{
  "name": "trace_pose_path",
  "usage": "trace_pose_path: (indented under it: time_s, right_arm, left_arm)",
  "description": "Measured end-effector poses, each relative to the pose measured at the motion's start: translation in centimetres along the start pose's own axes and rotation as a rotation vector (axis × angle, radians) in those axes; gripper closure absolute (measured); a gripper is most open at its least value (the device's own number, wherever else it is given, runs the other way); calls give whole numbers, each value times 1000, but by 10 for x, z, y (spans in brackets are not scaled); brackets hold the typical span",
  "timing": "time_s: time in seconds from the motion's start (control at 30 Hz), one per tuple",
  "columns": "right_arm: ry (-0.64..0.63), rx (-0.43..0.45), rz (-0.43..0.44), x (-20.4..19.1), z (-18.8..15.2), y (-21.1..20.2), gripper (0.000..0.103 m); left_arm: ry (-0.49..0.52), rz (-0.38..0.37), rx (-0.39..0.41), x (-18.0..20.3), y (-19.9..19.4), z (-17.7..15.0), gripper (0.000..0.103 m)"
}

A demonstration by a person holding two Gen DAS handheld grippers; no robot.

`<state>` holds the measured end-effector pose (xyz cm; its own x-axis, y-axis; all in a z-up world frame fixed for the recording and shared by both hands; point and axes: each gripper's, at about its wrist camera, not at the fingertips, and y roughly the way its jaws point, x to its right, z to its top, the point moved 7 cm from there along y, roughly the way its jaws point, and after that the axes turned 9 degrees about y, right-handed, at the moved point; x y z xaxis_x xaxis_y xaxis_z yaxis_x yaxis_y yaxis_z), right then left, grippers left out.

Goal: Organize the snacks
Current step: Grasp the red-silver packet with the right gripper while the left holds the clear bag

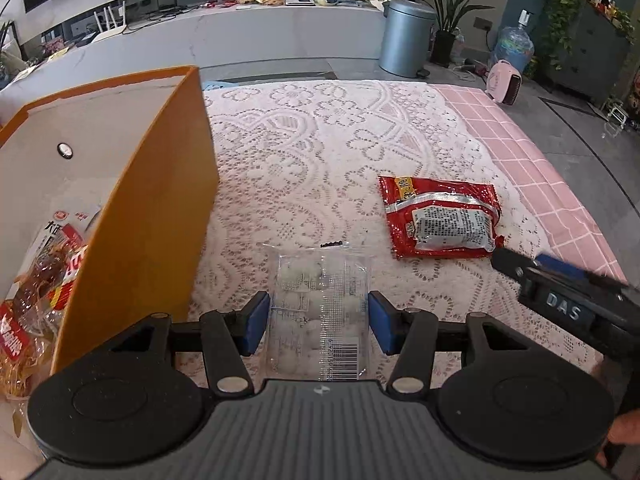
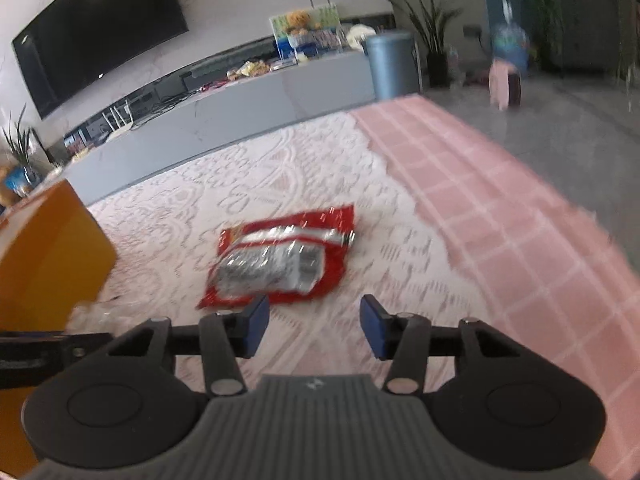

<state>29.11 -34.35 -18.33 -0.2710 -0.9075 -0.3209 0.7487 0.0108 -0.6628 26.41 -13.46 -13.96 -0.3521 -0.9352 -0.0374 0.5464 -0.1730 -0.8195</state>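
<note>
A clear plastic snack packet (image 1: 320, 312) with white pieces lies on the lace cloth between the blue pads of my left gripper (image 1: 319, 322); the jaws stand open on either side of it. A red foil snack bag (image 1: 440, 218) lies to the right; it also shows in the right wrist view (image 2: 282, 258), blurred. My right gripper (image 2: 314, 326) is open and empty, just short of the red bag, and shows in the left wrist view (image 1: 560, 288). An orange box (image 1: 152, 216) at the left holds several snack packets (image 1: 40, 280).
The table carries a white lace cloth (image 1: 320, 152) over a pink checked cloth (image 1: 552, 184) at the right edge. The orange box also shows in the right wrist view (image 2: 48, 256). A grey bin (image 1: 406, 36), plants and a TV bench stand beyond the table.
</note>
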Motion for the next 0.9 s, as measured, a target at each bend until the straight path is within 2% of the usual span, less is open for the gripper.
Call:
trace_pose_path:
  time_s: [0.07, 0.13, 0.27, 0.4, 0.63, 0.7, 0.83, 0.87, 0.9]
  right_arm:
    - [-43, 30, 11, -5, 4, 3, 32]
    - [-69, 28, 48, -10, 3, 6, 30]
    - [-102, 5, 74, -14, -2, 14, 32]
    - [-81, -11, 94, -12, -1, 23, 33]
    - [-178, -9, 39, -12, -7, 38, 33]
    - [-213, -6, 26, -14, -8, 42, 40]
    - [-270, 19, 14, -19, -9, 42, 72]
    - [-272, 24, 4, -19, -9, 41, 78]
    - [-273, 28, -3, -18, -8, 41, 78]
  left_arm:
    - [17, -1, 3, 3, 3, 1, 43]
    - [29, 0, 3, 4, 8, 0, 43]
    - [25, -6, -11, 1, 18, -5, 43]
    - [33, -13, -13, 0, 24, -8, 43]
    - [22, -31, -22, -4, 29, -11, 43]
    - [25, -33, -24, -5, 30, -12, 43]
    - [27, -39, -18, -5, 29, -13, 43]
    - [25, -43, -18, -5, 29, -13, 43]
    - [22, -47, -18, -5, 29, -13, 43]
